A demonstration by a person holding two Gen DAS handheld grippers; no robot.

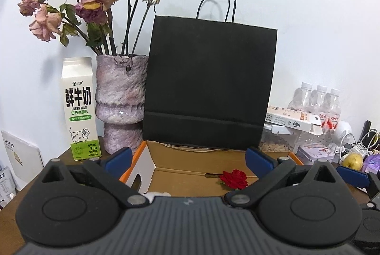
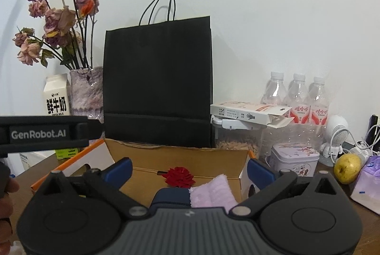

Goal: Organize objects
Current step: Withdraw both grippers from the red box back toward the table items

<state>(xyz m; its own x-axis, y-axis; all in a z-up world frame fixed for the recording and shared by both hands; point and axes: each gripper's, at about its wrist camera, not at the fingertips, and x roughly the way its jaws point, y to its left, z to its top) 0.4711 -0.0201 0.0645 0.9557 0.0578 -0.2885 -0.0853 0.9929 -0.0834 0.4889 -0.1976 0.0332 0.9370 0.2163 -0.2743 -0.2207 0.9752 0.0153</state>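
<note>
Both grippers, left (image 1: 188, 160) and right (image 2: 189, 168), are wide open and hold nothing. The red flower (image 2: 180, 177) in the box (image 2: 180, 155) looks soft, so a hard squeeze might crush it.

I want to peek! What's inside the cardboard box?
Inside the cardboard box lie a red rose and a fluffy lilac cloth beside something dark blue. The right gripper hides the box's near part.

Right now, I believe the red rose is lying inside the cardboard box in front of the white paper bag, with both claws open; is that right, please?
Nearly. The paper bag standing behind the cardboard box is black, not white, as both wrist views show. The rest holds: the red rose lies inside the box, and the left claw and right claw are both open.
</note>
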